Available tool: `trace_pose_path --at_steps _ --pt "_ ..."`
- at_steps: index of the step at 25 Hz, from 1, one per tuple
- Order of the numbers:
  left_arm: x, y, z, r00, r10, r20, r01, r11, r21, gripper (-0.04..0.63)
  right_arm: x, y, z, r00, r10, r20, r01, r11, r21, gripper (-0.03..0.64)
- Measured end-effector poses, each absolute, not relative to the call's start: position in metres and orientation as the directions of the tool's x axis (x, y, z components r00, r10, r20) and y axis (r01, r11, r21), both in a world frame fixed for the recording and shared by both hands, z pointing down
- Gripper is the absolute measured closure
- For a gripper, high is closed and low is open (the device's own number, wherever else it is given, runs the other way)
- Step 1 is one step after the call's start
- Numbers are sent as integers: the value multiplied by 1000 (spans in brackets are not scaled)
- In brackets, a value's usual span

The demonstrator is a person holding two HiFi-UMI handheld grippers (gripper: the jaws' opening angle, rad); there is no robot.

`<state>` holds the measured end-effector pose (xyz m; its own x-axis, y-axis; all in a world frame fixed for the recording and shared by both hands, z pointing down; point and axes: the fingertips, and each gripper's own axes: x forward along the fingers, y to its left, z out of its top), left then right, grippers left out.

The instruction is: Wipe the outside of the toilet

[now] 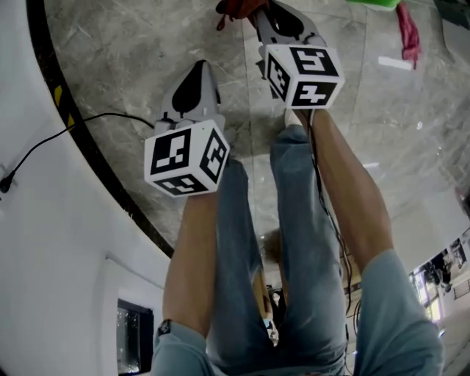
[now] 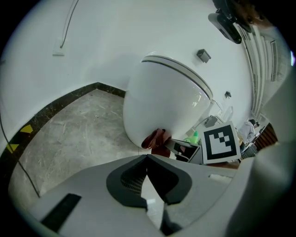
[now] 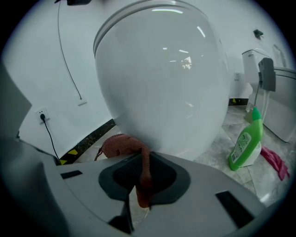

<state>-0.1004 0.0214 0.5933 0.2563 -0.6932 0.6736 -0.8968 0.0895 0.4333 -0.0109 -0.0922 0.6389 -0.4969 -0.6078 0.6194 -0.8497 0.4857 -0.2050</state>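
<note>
The white toilet bowl point(image 3: 162, 78) fills the right gripper view and stands ahead in the left gripper view point(image 2: 162, 99). My right gripper point(image 3: 141, 159) is shut on a reddish-brown cloth point(image 3: 121, 144), which is bunched against the bowl's lower front. The same cloth point(image 2: 156, 139) shows under the bowl, with the right gripper's marker cube point(image 2: 221, 142) beside it. My left gripper point(image 2: 147, 157) hangs back over the floor, shut with nothing in it. In the head view the left gripper point(image 1: 187, 92) is nearer and the right gripper point(image 1: 283, 22) reaches further, cloth point(image 1: 233, 9) at its tip.
A green cleaner bottle point(image 3: 245, 141) and a pink rag point(image 3: 275, 162) lie on the marble floor right of the bowl. A black cable point(image 1: 59, 136) runs along the white wall above a dark skirting point(image 1: 95, 161). The person's jeans-clad legs point(image 1: 294, 242) stand below.
</note>
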Motion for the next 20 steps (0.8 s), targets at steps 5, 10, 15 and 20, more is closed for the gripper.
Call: trace_pose_path --at_steps 5,10,15,20 --pt "-69 8 588 288 -694 659 -889 62 454 601 15 -95 631 -498 -599 627 -843 504 -188 569" --pt "-34 -2 587 312 -685 658 -883 46 468 601 47 -105 622 -487 -606 630 -847 502 -171 569" --pt "-9 -14 586 329 -685 650 -875 37 482 601 78 -120 619 -461 -620 635 -860 489 -147 569" --pt "4 -29 578 312 -694 648 -876 53 479 601 107 -142 613 -438 -624 647 -862 495 -107 571"
